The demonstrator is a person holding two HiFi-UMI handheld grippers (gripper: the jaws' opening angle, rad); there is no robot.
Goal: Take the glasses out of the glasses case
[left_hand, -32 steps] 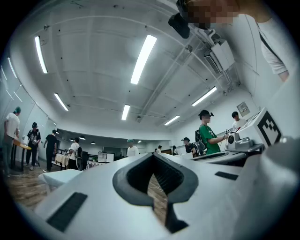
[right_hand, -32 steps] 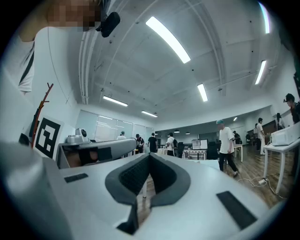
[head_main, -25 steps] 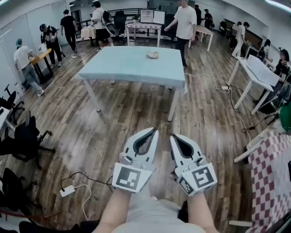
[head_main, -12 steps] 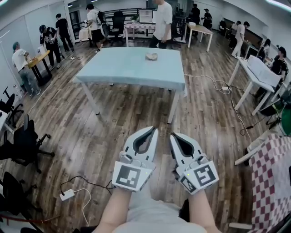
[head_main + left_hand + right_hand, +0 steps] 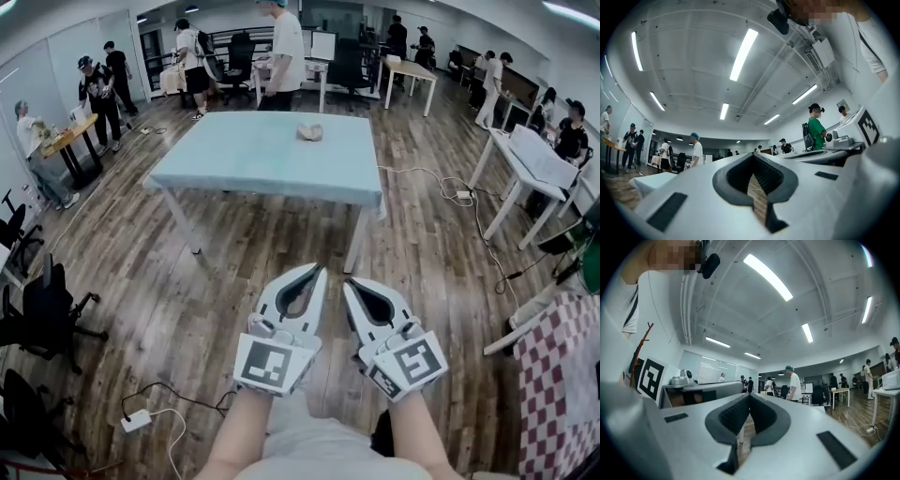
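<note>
Closer now to the blue table [image 5: 244, 155] bearing the presumed glasses case [image 5: 310, 132]; left gripper [image 5: 314, 272] and right gripper [image 5: 351, 284] pinched closed, empty, far from reach.

— Where does the counter [image 5: 253, 159] stand?
— At twelve o'clock, well ahead on the floor [image 5: 187, 272]. A small item [image 5: 310, 132] lies on its far half, just right of middle. A person [image 5: 284, 52] stands behind it.
— And closer in?
— At six o'clock the left gripper [image 5: 313, 271] and right gripper [image 5: 350, 284] sit side by side, near each other. A power strip [image 5: 137, 419] lies on the floor at eight o'clock, a chair [image 5: 52, 305] at nine, a side desk [image 5: 536, 155] at two.
</note>
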